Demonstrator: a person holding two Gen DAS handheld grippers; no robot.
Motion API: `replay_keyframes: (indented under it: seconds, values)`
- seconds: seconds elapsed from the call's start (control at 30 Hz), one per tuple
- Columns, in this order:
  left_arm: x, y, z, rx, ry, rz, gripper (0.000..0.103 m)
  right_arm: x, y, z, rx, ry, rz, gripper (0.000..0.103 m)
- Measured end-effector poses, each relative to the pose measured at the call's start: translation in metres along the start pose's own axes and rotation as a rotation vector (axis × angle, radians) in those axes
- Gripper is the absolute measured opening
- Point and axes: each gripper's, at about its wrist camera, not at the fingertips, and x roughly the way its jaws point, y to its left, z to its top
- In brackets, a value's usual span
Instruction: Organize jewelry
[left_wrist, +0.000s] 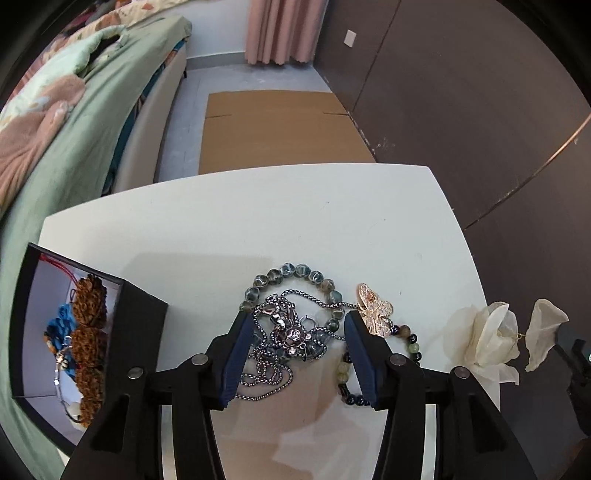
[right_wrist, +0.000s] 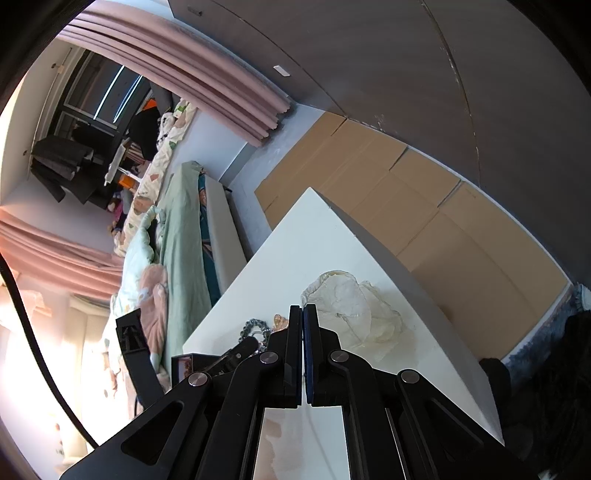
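On the white table (left_wrist: 258, 221) lies a tangled silver chain with a metal pendant (left_wrist: 284, 332). My left gripper (left_wrist: 299, 319) stands open over it, with its blue pads on either side and not pressing. A grey-green bead bracelet (left_wrist: 295, 271) curls behind the chain. A gold butterfly brooch (left_wrist: 375, 308) and a dark beaded bracelet (left_wrist: 345, 371) lie by the right finger. At the left, an open black box (left_wrist: 140, 325) holds brown knobbly beads (left_wrist: 86, 332) and a blue piece (left_wrist: 62, 325). My right gripper (right_wrist: 303, 310) is shut on nothing, near a white fabric flower (right_wrist: 351, 306).
A white flower ornament (left_wrist: 491, 332) sits at the table's right edge. A bed with a green cover (left_wrist: 74, 147) runs along the left. Flat cardboard (left_wrist: 277, 129) lies on the floor beyond the table. A dark wardrobe (left_wrist: 461, 110) stands to the right.
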Motion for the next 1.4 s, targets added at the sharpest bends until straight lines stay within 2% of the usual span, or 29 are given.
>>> replay_keyframes:
  seconds: [0.07,0.13,0.17,0.37,0.6,0.8,0.83,0.93,1.07,1.17,1.4]
  values:
    - [0.002,0.001,0.000,-0.014,-0.003,-0.010,0.052,0.000,0.000,0.000,-0.001,0.000,0.001,0.003]
    - [0.002,0.000,0.002,-0.020,-0.007,-0.004,0.035,0.000,0.001,0.000,-0.001,0.000,0.000,0.003]
    - [0.004,-0.001,0.002,-0.021,0.005,-0.005,0.034,0.000,0.001,0.000,-0.001,0.001,0.000,0.003]
    - [0.011,0.001,0.002,-0.038,0.027,-0.010,0.034,0.000,0.000,0.000,0.001,0.002,0.001,0.003]
    - [0.014,-0.002,0.002,-0.014,0.020,0.059,0.034,0.000,0.001,0.000,-0.002,0.006,-0.002,0.003]
    - [0.019,-0.024,0.003,0.102,0.007,0.136,0.034,0.001,-0.001,0.001,0.003,0.010,-0.007,0.003]
    - [0.020,-0.026,0.002,0.117,0.004,0.147,0.030,0.001,-0.001,0.001,0.003,0.008,-0.008,0.003]
    - [0.020,-0.026,-0.001,0.136,0.005,0.140,0.019,0.001,0.000,0.001,0.001,0.005,-0.011,0.003]
    - [0.017,-0.022,-0.003,0.139,0.007,0.130,0.018,0.001,0.001,0.000,-0.003,0.006,-0.010,0.003]
    - [0.013,-0.015,-0.004,0.110,0.013,0.085,0.018,0.000,0.001,0.000,-0.003,0.005,-0.008,0.003]
    - [-0.021,-0.007,0.001,0.085,-0.043,0.023,0.018,0.003,0.002,0.001,-0.008,0.008,0.003,0.003]
